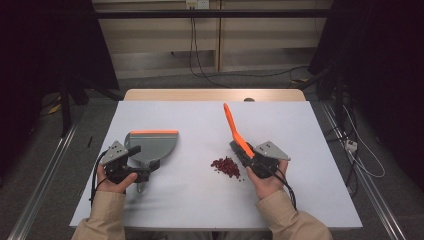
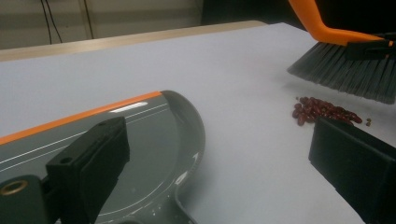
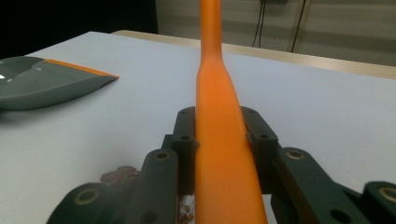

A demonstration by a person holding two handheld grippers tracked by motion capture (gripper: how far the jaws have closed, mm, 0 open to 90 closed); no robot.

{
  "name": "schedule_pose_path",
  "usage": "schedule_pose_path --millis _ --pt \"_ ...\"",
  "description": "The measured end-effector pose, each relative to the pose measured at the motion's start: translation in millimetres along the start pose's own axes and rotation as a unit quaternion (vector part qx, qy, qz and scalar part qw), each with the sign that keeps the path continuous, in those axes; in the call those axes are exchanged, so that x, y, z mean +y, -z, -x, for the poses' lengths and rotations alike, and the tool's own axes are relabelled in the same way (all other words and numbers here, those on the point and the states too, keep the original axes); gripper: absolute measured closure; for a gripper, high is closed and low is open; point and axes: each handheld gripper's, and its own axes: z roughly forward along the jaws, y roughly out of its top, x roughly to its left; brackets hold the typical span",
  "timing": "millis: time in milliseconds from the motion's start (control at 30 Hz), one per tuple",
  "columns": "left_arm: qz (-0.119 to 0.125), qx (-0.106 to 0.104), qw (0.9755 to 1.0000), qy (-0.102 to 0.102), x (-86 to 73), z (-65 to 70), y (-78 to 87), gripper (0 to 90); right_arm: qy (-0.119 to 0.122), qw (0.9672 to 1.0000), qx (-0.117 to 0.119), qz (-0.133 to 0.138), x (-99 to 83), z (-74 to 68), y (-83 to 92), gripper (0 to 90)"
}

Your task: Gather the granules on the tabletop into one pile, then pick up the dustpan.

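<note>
The right gripper (image 1: pixel 250 159) is closed firmly on the orange plastic handle of a small hand brush (image 3: pixel 219 140), and its two black jaws press the handle from both sides. The grey bristles (image 2: pixel 350 74) of the brush hang just above and just behind a small heap of dark red beans (image 1: pixel 226 166) on the light grey table (image 1: pixel 200 200). The handle rises from the gripper and points away from the person, tilted a little to the left, so the long axis of the brush runs almost front to back. The left gripper (image 1: pixel 131 165) stands at the stem of a grey plastic dustpan with an orange lip (image 1: pixel 152 142); its jaws are wide apart in the left gripper view, and I cannot tell if they truly hold the stem. The dustpan lies flat, well apart from the beans, to their left. Its orange lip faces away from the person, not toward the beans. I judge that the next move must sweep the beans leftward, and the dustpan probably needs to turn its lip toward them first.
</note>
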Motion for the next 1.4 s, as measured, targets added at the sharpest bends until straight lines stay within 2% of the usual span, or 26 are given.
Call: schedule_pose_path --millis 100,200,333,500,600,700,733,833,1033,1100,1200,1233,1400 --pt "-0.014 0.004 0.9999 0.004 -0.8 0.8 0.5 5.1 -0.008 1.0 0.004 -0.003 0.4 7.3 1.5 70.9" --pt "-0.033 0.017 0.9992 0.012 -3.4 2.0 0.2 6.0 -0.01 0.9999 0.006 -0.008 -0.6 12.5 0.2 70.9" --pt "-0.058 0.045 0.9971 0.019 -7.5 0.7 0.2 9.5 -0.014 0.9999 0.006 -0.008 -1.0 16.7 -1.6 70.9" --pt "-0.094 0.079 0.9918 0.036 -18.5 -3.1 1.3 12.2 -0.011 0.9999 0.005 -0.01 -2.2 19.0 -1.3 70.9" --pt "-0.118 0.105 0.9869 0.034 -22.7 -7.2 2.0 15.2 -0.012 0.9999 0.003 -0.01 -2.2 19.2 -1.4 70.9" --pt "-0.13 0.118 0.9833 0.048 -24.0 -10.3 2.9 15.6 -0.009 0.9999 0.002 -0.01 -2.5 18.5 -0.8 70.9" --pt "-0.132 0.12 0.9827 0.049 -23.9 -11.4 3.8 16.1 -0.009 0.9999 0.002 -0.01 -2.4 18.4 -0.3 70.8" --pt "-0.135 0.123 0.9817 0.057 -22.9 -14.3 5.4 26.0 -0.012 0.9999 0.0 -0.007 -2.3 20.8 0.8 70.9" --pt "-0.153 0.109 0.9807 0.054 -18.0 -18.4 -2.8 40.7 -0.013 0.9999 -0.002 -0.007 -2.1 23.2 1.4 70.9" --pt "-0.162 0.103 0.9799 0.056 -16.1 -19.7 -7.7 43.4 -0.013 0.9999 -0.001 -0.008 -1.8 22.6 0.9 70.9" --pt "-0.177 0.103 0.9773 0.053 -13.7 -22.1 -12.8 46.8 -0.015 0.9999 0.0 -0.008 -1.2 22.5 0.6 70.9" --pt "-0.176 0.105 0.9773 0.054 -13.2 -22.5 -14.3 47.7 -0.015 0.9999 -0.001 -0.007 -1.2 22.8 0.3 70.9" --pt "-0.194 0.105 0.9737 0.056 -11.5 -23.5 -19.7 47.2 -0.014 0.9998 0.0 -0.01 -1.6 23.4 -0.8 70.9"
